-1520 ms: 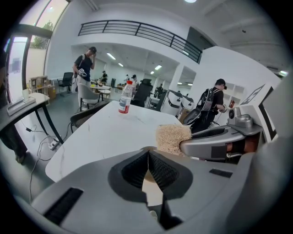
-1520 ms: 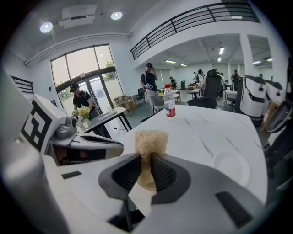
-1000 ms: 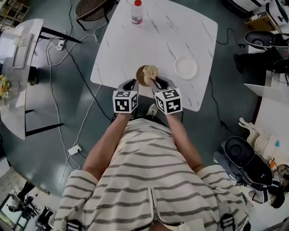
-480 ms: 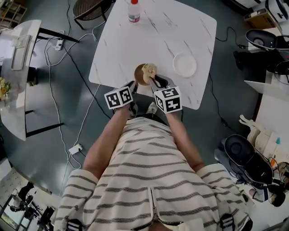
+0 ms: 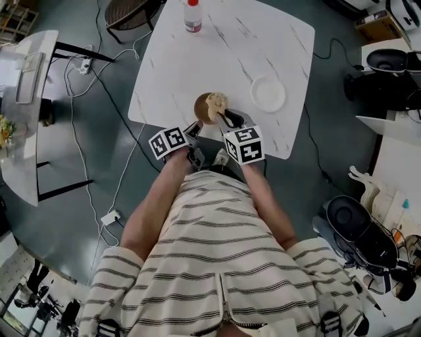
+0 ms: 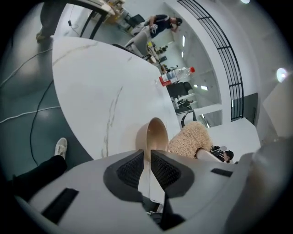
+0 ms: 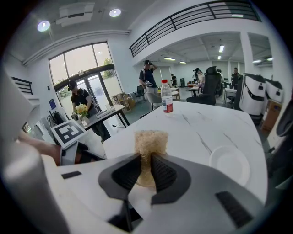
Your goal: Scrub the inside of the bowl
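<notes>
the left gripper [image 6: 147, 154] pinches the thin rim of the smooth, round tan bowl [image 6: 155, 135], its jaws nearly closed. the bowl sits at the near edge of the white marbled table [image 5: 230, 46]. the right gripper [image 7: 145, 157] is clenched on a shaggy beige scrubbing pad [image 7: 150, 139] at the bowl's mouth.

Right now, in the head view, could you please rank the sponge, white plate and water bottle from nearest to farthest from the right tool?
1. Sponge: gripped by the right tool.
2. White plate: on the table, to its right.
3. Water bottle: at the table's far edge.
</notes>
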Tool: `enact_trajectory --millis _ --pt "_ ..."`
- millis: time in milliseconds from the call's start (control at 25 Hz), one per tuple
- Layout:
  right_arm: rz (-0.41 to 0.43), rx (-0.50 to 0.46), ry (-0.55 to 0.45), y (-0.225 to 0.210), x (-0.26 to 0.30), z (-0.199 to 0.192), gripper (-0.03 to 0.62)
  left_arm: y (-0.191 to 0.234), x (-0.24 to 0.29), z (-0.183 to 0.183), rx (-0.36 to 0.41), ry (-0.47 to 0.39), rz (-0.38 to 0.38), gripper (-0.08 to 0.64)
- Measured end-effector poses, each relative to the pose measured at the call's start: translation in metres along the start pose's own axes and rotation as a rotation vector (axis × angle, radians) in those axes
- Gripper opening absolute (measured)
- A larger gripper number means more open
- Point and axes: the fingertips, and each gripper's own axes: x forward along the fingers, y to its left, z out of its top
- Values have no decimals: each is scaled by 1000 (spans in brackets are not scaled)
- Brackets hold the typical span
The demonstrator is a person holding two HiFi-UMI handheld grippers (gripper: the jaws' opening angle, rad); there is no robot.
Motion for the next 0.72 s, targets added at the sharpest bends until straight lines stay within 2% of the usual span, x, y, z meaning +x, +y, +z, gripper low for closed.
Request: enact_trajectory --millis 240,600,720 --pt "0 -1 1 -3 0 -3 72 2 4 -4 -106 -18 -28 34" --pt "6 -6 10 -5 1 -5 72 9 9 -6 -331 -67 -69 34" --pt "6 -7 10 -5 2 -5 72 10 11 -3 -351 -77 -77 34"
